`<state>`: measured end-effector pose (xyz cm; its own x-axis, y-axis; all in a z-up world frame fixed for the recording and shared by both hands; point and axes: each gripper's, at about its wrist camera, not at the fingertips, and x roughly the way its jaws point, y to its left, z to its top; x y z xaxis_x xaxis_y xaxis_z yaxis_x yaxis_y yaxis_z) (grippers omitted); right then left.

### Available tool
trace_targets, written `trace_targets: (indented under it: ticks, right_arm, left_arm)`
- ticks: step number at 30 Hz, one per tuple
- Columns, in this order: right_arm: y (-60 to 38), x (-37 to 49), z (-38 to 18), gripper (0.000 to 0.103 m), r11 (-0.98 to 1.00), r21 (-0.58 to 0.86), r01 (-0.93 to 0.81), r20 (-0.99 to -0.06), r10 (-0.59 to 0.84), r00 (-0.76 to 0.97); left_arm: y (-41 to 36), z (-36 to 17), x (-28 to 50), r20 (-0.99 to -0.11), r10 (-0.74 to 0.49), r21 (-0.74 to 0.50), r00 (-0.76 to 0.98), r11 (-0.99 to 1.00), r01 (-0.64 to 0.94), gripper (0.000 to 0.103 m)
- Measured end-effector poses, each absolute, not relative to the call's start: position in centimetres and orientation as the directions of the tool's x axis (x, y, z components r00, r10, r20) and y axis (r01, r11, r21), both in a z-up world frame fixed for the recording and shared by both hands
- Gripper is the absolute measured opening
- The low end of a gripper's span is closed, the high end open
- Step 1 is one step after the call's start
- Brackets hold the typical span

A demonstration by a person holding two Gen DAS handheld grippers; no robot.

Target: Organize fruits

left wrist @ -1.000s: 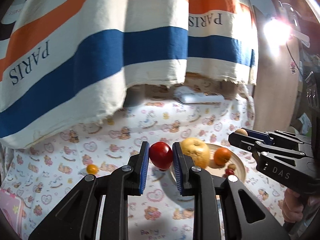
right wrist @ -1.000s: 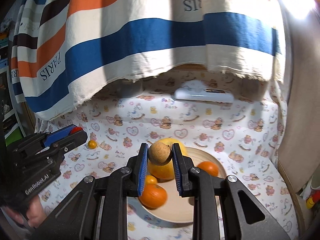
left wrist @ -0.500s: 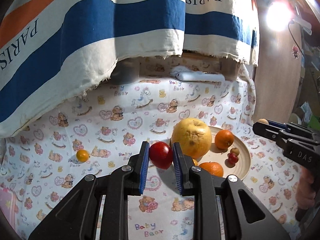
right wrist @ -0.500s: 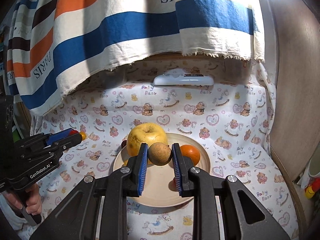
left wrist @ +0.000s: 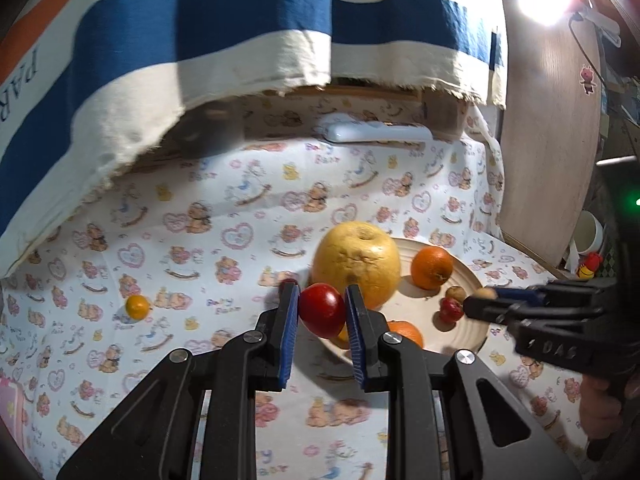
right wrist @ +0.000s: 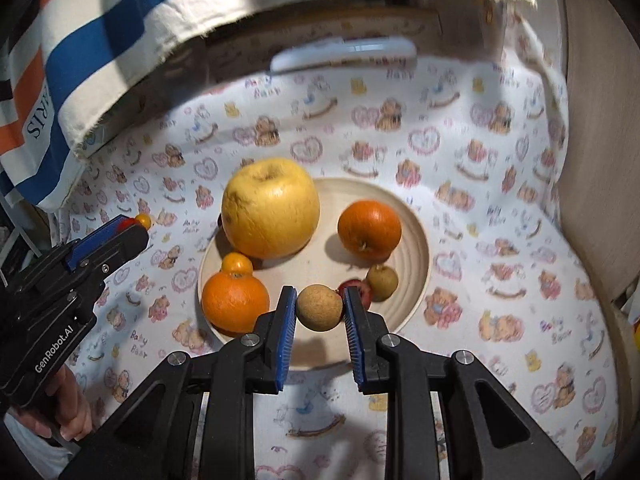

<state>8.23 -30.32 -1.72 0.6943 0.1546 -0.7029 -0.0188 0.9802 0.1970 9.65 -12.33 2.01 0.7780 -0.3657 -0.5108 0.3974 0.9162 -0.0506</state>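
Two handheld grippers hover over a beige plate of fruit on a table covered by a teddy-bear cloth. The left gripper has its blue pads clamped narrow on a red tomato, held in the air just above the plate's near-left rim. The right gripper is likewise pinched on a small tan, rough-skinned round fruit, poised over the near part of the plate.

On the plate, a big yellow pomelo sits at the far-left side. An orange lies to its right, apart from it. A second orange rests at the near-left rim, with a small tangerine touching it on the pomelo side. A little brownish fruit and a small red one lie together at the near-right side, just beyond the right gripper's tips.

Off the plate, well to its left, a lone small orange fruit sits on the cloth. A striped blue, orange and cream towel hangs behind the plate.
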Motion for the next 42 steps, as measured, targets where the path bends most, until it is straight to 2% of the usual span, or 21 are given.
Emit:
trace_targets:
  ticks: [5,16,24,42]
  right_arm:
    - [-30.2,8.4,-2.2,0.025,0.989,0.148,-0.014,-0.716,0.117,0.688]
    - [-30.9,9.4,-3.6,0.025,0.988,0.155,0.009,-0.768,0.115,0.631]
    - [-31.0,9.6,-4.1,0.025,0.99,0.138,0.031,-0.774,0.088,0.627]
    - [-31.2,9.4,-3.8,0.026,0.988,0.151,0.032,-0.772,0.098,0.628]
  left_arm:
    - [-13.5,1.7,10.0,-0.528,-0.377,-0.074,0.761,0.913,0.402,0.022]
    - [-15.7,0.2,9.2,-0.543,-0.403,-0.038,0.736,0.888,0.458,0.022]
    - [-15.9,-0.6,9.4,-0.569,-0.414,-0.053,0.711,0.881,0.47,0.023]
    - [-16.1,-0.7,8.8,-0.564,-0.423,-0.044,0.709,0.873,0.486,0.023]
